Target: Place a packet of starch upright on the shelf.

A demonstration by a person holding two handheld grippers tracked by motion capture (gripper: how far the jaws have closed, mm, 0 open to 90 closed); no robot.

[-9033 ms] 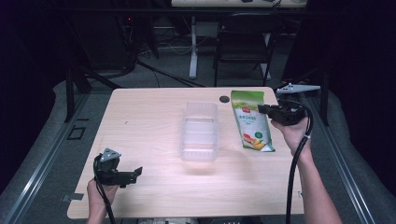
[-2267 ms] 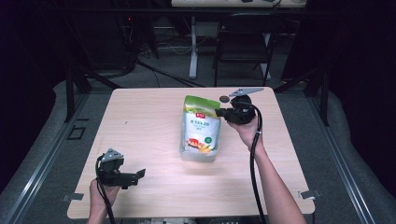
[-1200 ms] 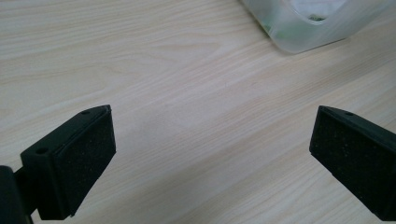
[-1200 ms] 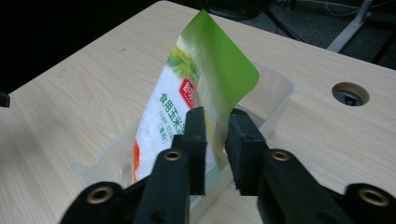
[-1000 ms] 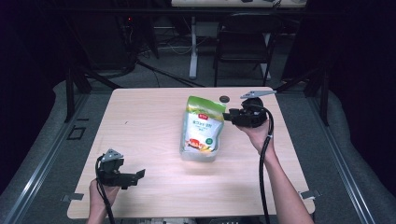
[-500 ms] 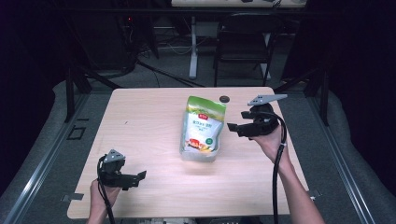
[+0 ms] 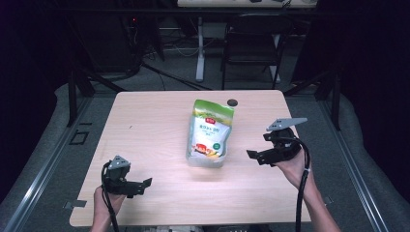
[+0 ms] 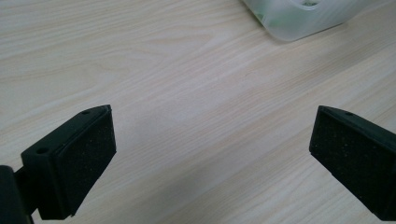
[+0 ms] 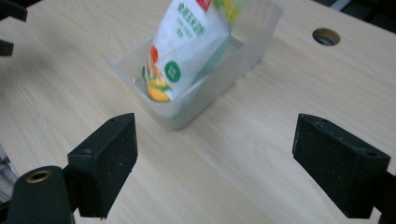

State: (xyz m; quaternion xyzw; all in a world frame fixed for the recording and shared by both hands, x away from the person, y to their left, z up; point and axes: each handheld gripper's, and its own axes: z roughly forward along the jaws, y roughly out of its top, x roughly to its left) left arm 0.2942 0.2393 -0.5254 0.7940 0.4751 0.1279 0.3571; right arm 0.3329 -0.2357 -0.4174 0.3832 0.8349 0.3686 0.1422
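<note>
On the table (image 7: 145,125) we have one pouch (image 7: 211,131), one bin (image 9: 252,44) and two grippers. That pouch, green at the top and white below with fruit printed near its base, sits propped in the clear plastic bin at mid-table, its top leaning over the far rim. Right gripper (image 7: 256,155) hangs just right of the bin, jaws spread wide and gripping nothing; its own view shows bare wood between the foam-faced black pads (image 9: 109,161). Left gripper (image 7: 140,184) sits near the front left corner, well apart from the bin, jaws equally wide and empty. One round dark hole (image 7: 232,102) marks the pale wood-grain top behind the pouch; possibly a cable port, too small to tell. One dark chair (image 7: 251,46) stands beyond the table.
</note>
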